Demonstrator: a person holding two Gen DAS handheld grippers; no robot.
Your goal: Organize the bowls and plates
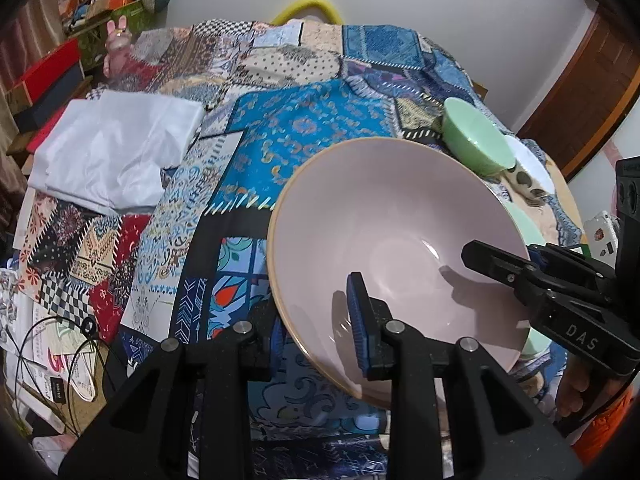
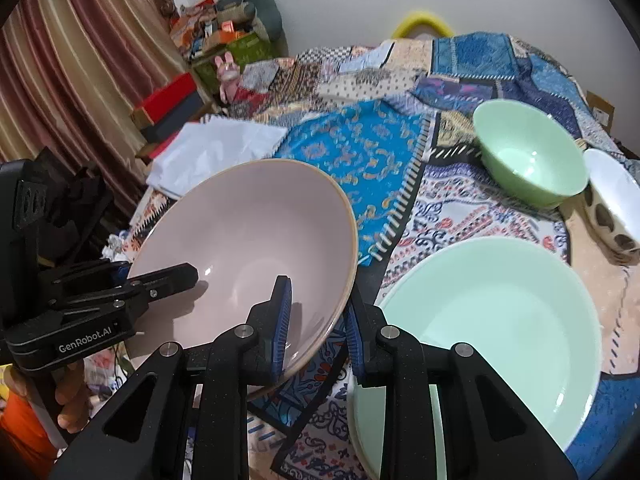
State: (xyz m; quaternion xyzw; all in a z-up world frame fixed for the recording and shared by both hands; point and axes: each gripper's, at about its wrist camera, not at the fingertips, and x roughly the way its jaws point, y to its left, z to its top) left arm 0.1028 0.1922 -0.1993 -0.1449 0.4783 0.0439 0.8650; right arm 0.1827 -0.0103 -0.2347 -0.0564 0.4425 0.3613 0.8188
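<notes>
Two tools clamp pink bowl (image 2: 244, 236) rim (tilted), mint plate (image 2: 496, 320) beside, green bowl (image 2: 532, 160) beyond

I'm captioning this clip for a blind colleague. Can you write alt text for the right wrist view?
Two grippers, right and left, hold a tilted pink bowl by opposite rims above a patchwork cloth. Right of it lie a large green plate, a green bowl and a white bowl.

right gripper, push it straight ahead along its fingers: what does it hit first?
The pink bowl: the right gripper already straddles its rim, so the wall would seat deeper between the fingers. Past that, probably the patchwork cloth; depth is unclear.
</notes>
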